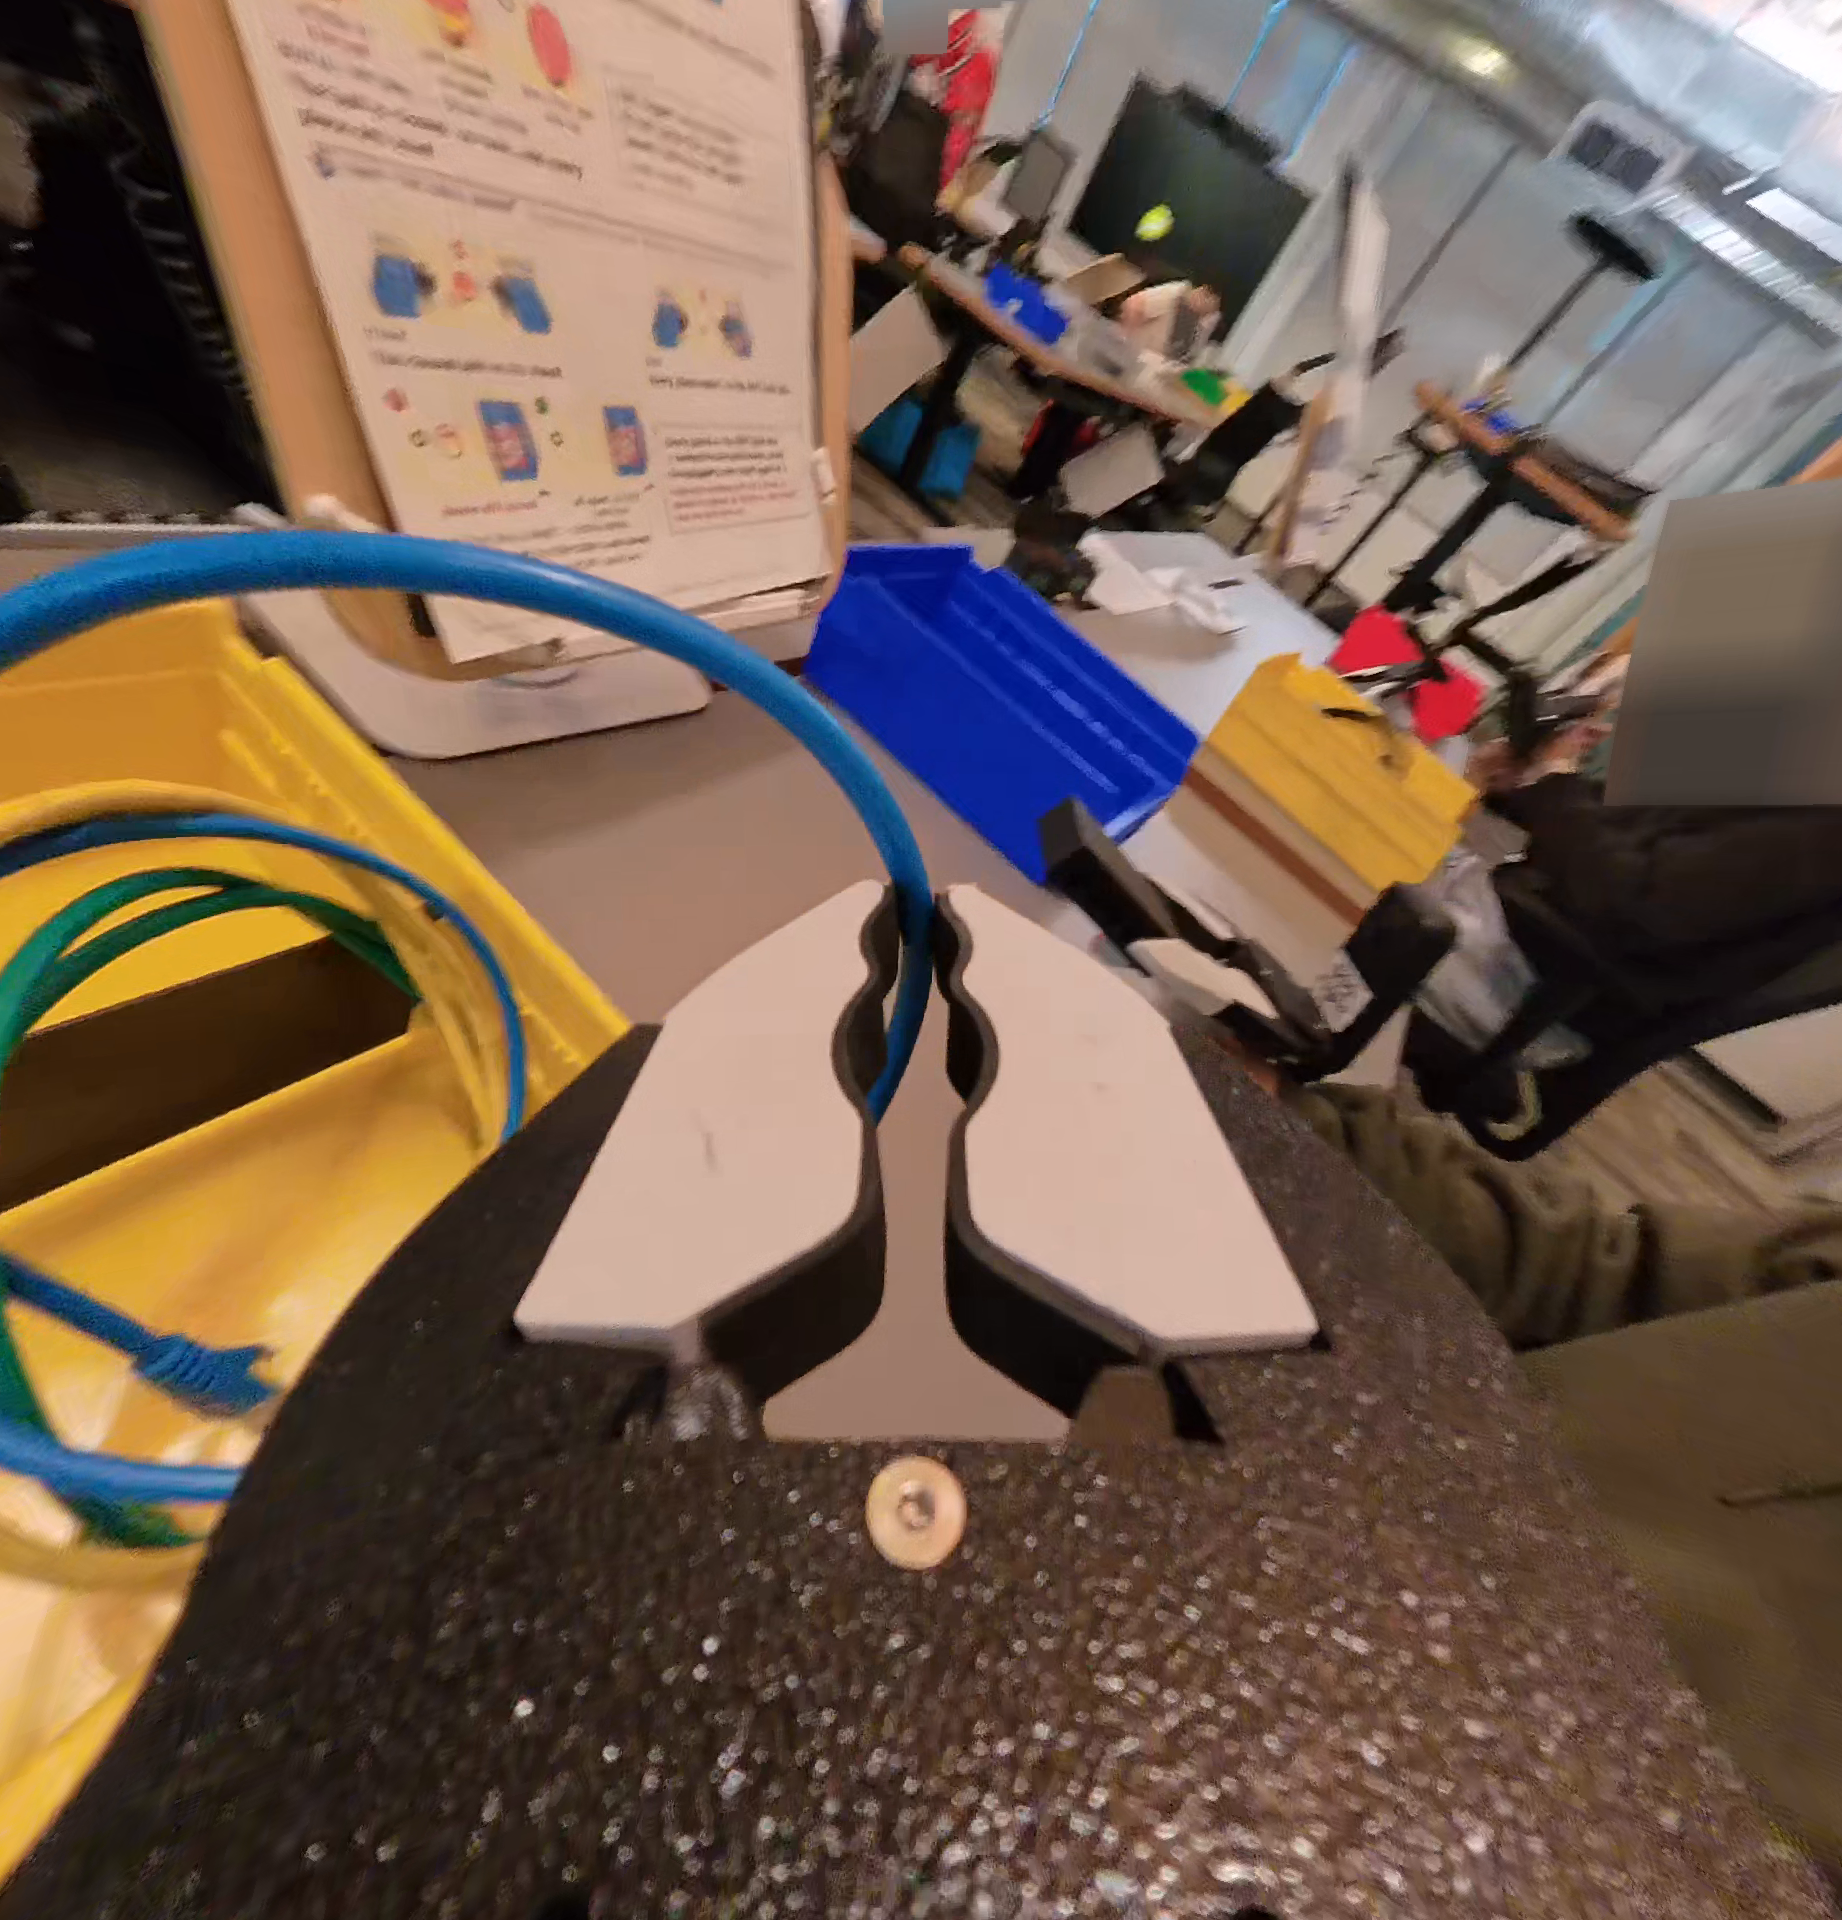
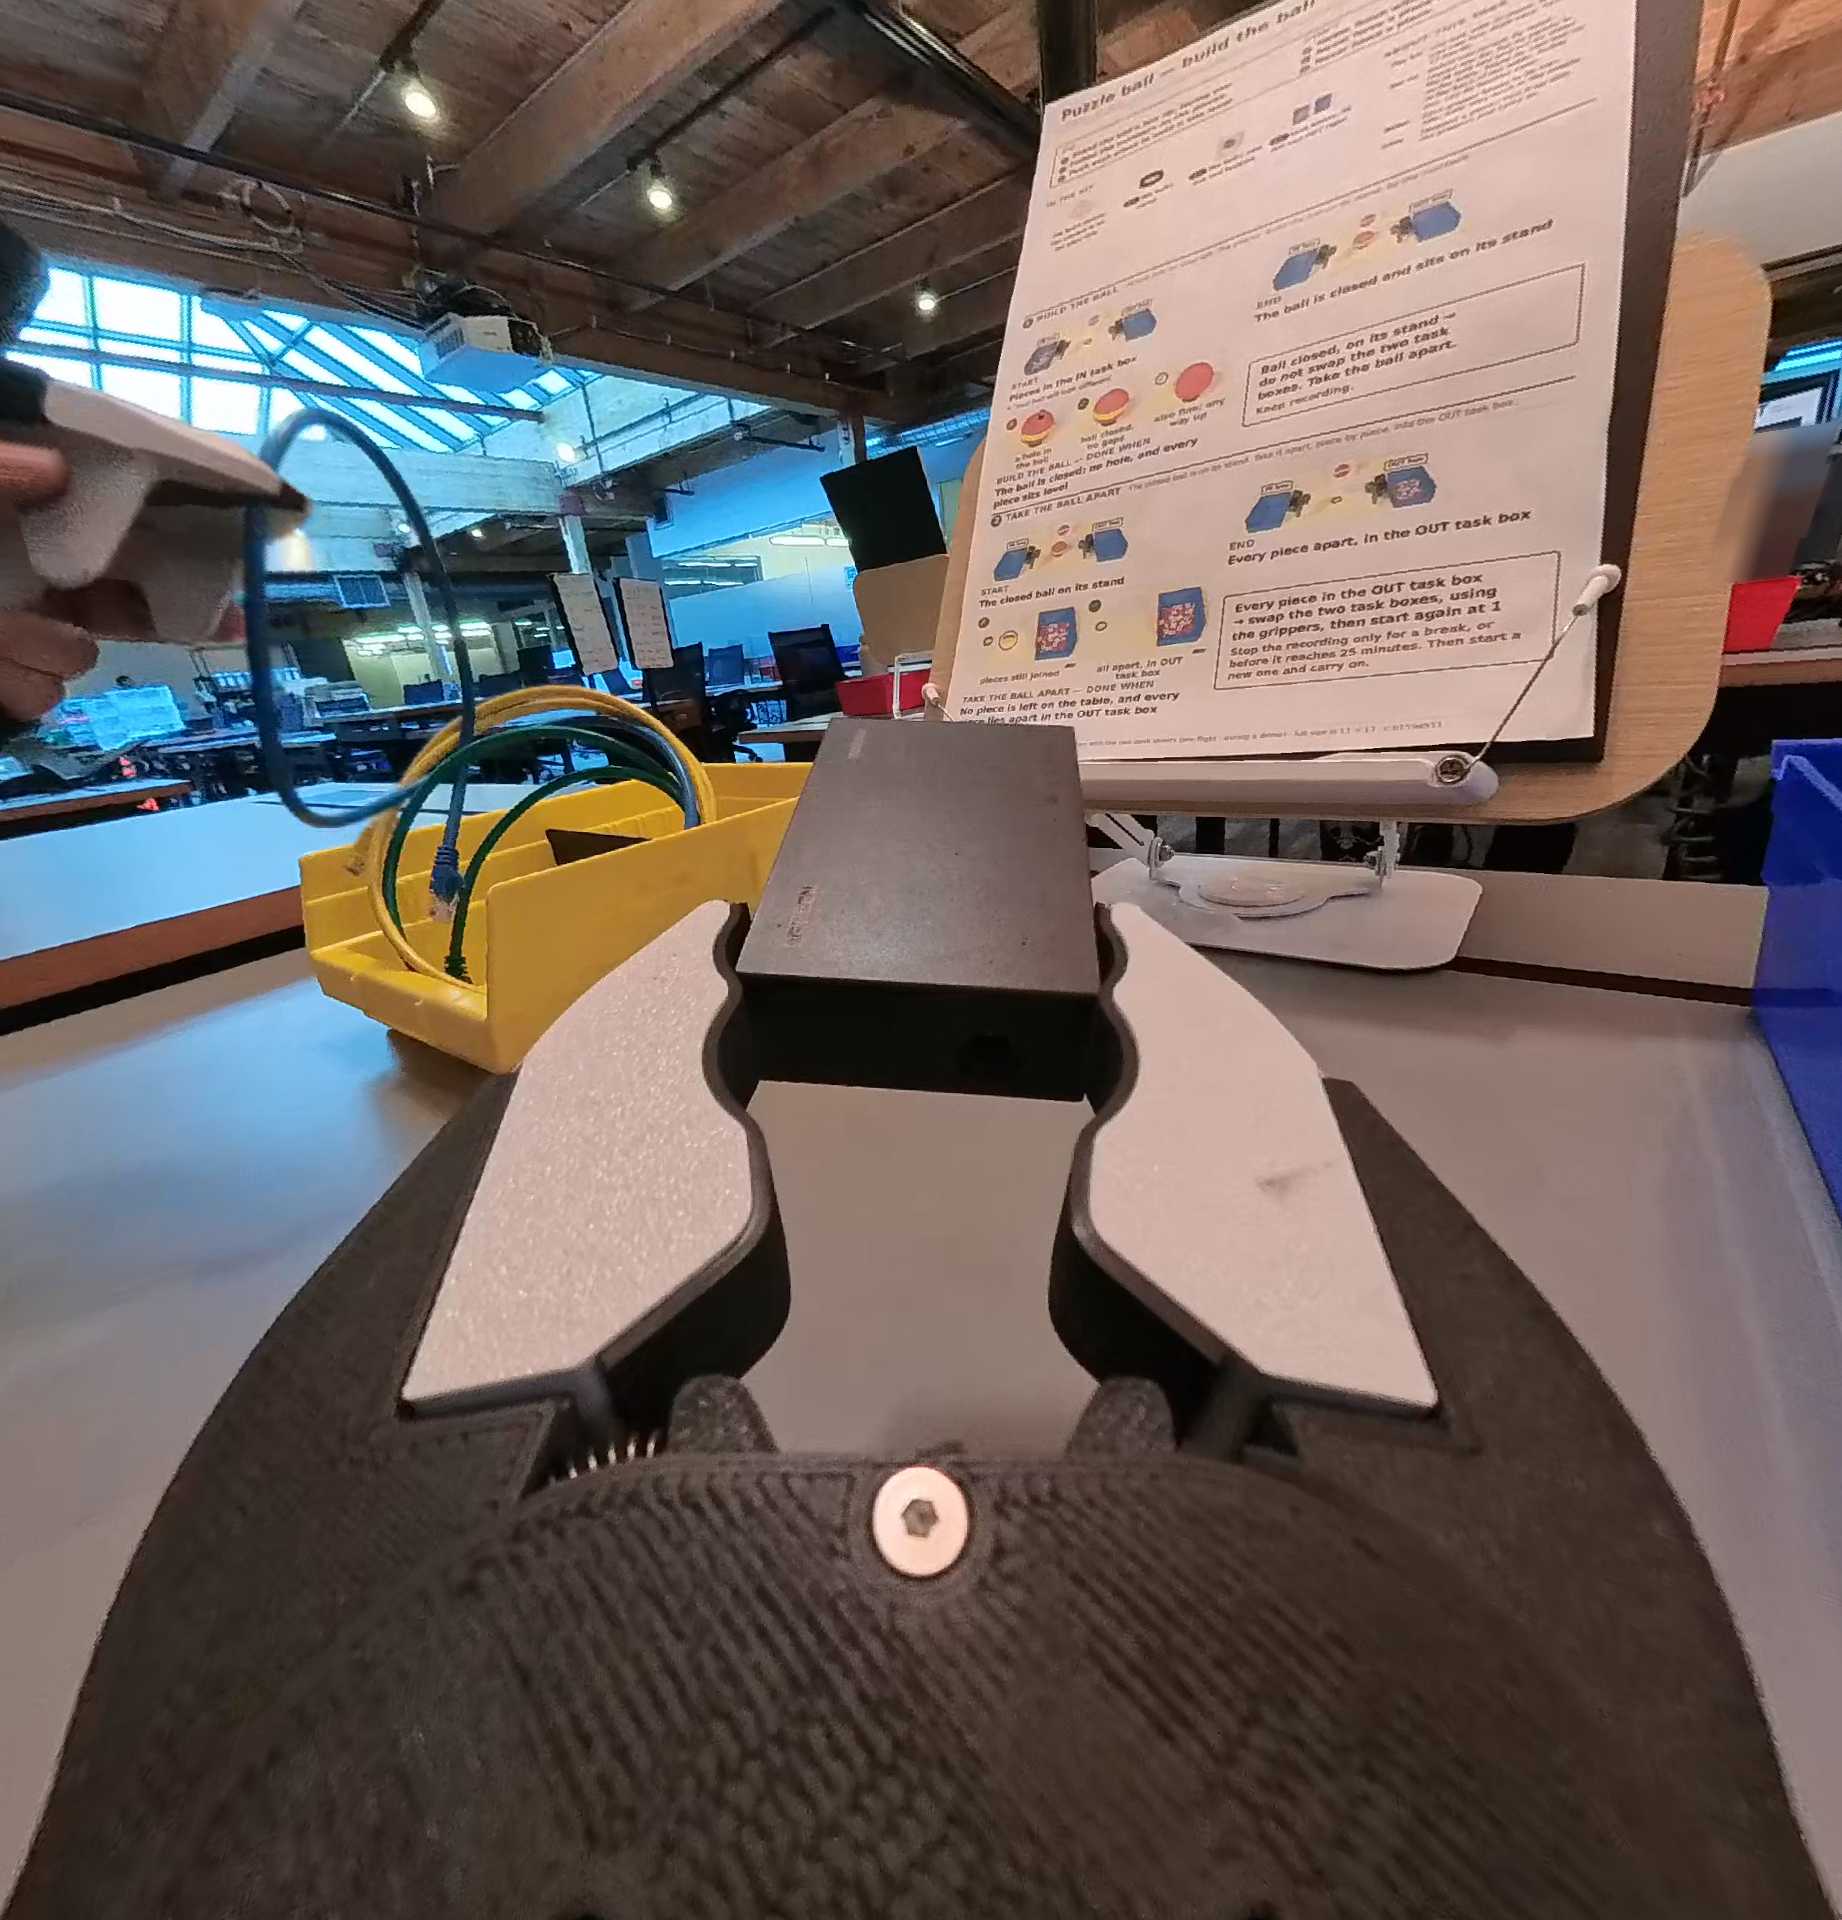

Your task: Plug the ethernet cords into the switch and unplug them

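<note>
My left gripper (image 1: pixel 912 914) is shut on a blue ethernet cord (image 1: pixel 543 582) and holds it raised; the cord arcs left and down into the yellow bin (image 1: pixel 273 727), where its plug (image 1: pixel 205 1371) hangs among coiled green and yellow cords (image 1: pixel 23 997). My right gripper (image 2: pixel 917 925) is shut on the black switch (image 2: pixel 927 862), which rests on the grey table. The right wrist view also shows the left gripper (image 2: pixel 262 499) at far left, holding the blue cord (image 2: pixel 273 686) above the yellow bin (image 2: pixel 584 914). The switch's ports are hidden.
A stand with a printed instruction sheet (image 2: pixel 1312 416) is behind the switch; it also shows in the left wrist view (image 1: pixel 564 312). A blue bin (image 1: pixel 979 707) sits to the right, its edge in the right wrist view (image 2: pixel 1821 935). Yellow stacked bins (image 1: pixel 1322 790) lie farther right. A person's sleeve (image 1: pixel 1519 1226) is nearby. Spacing between my two grippers at the tips: around 30 cm.
</note>
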Available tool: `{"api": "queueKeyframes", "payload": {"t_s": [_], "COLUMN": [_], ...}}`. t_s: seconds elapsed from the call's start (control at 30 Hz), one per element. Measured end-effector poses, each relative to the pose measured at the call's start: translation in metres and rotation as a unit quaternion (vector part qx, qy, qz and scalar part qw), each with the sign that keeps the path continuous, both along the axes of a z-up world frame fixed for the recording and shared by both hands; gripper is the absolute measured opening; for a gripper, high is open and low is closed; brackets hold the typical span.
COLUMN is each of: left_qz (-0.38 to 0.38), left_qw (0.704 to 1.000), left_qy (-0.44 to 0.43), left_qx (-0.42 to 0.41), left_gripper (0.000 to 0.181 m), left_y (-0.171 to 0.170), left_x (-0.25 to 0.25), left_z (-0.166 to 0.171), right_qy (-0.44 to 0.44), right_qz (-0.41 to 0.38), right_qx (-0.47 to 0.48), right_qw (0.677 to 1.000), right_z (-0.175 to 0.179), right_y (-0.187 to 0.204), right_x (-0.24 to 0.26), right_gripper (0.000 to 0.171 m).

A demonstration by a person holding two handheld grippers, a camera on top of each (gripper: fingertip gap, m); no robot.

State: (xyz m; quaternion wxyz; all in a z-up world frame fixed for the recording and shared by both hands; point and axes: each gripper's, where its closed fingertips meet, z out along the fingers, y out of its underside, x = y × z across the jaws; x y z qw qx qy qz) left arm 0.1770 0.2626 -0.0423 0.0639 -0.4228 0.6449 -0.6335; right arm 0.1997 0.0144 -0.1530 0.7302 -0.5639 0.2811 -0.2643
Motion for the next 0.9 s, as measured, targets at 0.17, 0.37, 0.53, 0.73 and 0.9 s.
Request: {"api": "queueKeyframes", "payload": {"t_s": [0.17,0.37,0.53,0.73,0.9], "left_qz": [-0.079,-0.020,0.053,0.007,0.032], "left_qw": [0.992,0.985,0.997,0.988,0.999], "left_qy": [-0.076,-0.156,-0.054,0.102,-0.003], "left_qx": [-0.065,-0.073,0.030,0.119,0.029], "left_gripper": [0.006,0.007,0.007,0.005,0.006], "left_y": [-0.013,0.000,0.027,0.034,0.044], "left_x": [-0.027,-0.021,0.019,0.006,0.001], "left_z": [0.040,0.096,0.046,-0.047,0.020], "right_qy": [0.000,-0.001,-0.002,-0.002,-0.003], "right_qz": [0.001,0.003,0.005,0.006,0.010], "right_qx": [-0.002,-0.008,-0.010,-0.007,-0.013], "right_qw": [1.000,1.000,1.000,1.000,1.000], "right_z": [0.000,-0.001,-0.001,-0.001,-0.001], "right_y": [0.000,0.003,0.003,0.003,0.005], "right_x": [0.000,-0.001,-0.001,-0.001,-0.002], "right_gripper": [0.062,0.062,0.062,0.062,0.062]}}
